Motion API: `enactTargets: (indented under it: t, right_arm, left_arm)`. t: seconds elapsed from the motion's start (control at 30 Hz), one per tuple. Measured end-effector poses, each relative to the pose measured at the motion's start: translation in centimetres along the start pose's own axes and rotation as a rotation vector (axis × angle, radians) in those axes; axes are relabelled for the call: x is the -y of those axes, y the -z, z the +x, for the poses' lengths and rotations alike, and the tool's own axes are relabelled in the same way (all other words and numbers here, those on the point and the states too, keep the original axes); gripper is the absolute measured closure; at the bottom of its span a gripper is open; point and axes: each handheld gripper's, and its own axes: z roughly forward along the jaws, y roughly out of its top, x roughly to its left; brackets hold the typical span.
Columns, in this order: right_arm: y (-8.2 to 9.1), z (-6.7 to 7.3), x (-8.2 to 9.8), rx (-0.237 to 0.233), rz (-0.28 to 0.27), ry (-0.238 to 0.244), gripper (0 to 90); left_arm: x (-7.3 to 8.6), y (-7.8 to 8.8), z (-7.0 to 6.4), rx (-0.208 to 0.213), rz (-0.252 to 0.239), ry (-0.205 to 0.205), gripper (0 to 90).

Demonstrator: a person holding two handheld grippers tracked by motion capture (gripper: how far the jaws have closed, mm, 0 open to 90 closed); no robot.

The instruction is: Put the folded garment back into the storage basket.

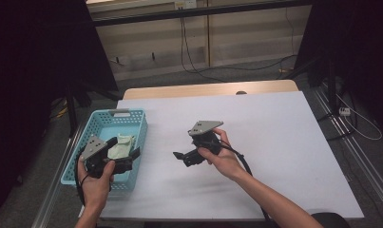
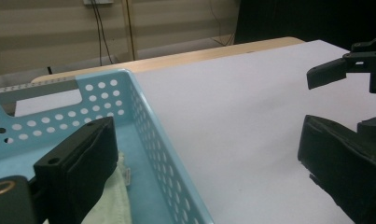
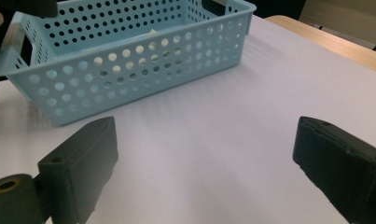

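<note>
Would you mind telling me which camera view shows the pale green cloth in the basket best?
The high view: the pale green cloth lies whole inside the blue basket. The left gripper view catches just its edge beside a jaw; the right gripper view glimpses it through the basket's holes.

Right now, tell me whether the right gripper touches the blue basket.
Apart. The high view shows bare white table between the right gripper and the blue basket.
</note>
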Motion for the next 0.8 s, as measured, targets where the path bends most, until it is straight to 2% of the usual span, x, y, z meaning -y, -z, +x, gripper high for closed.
enactTargets:
  t: [0.23, 0.47, 0.53, 0.6, 0.8]
  right_arm:
    - [1.6, -0.3, 1.3, 0.023, -0.007, -0.022, 6.4]
    - [3.2, -0.6, 3.1, 0.036, -0.004, -0.045, 6.5]
    - [3.7, -0.8, 3.6, 0.052, 0.001, -0.057, 6.5]
    - [4.3, -1.1, 4.0, 0.072, 0.001, -0.074, 6.5]
    - [5.8, -1.6, 5.3, 0.112, 0.001, -0.098, 6.5]
  left_arm:
    - [0.6, 0.2, -0.9, 0.021, -0.002, 0.009, 5.2]
    - [1.2, 0.4, -1.6, 0.012, -0.016, 0.01, 5.2]
    - [1.5, 0.6, -2.0, 0.0, -0.018, 0.006, 5.2]
    - [1.7, 0.6, -2.3, 0.02, -0.024, 0.008, 5.2]
    - [2.0, 0.5, -2.6, 0.022, -0.039, -0.001, 5.1]
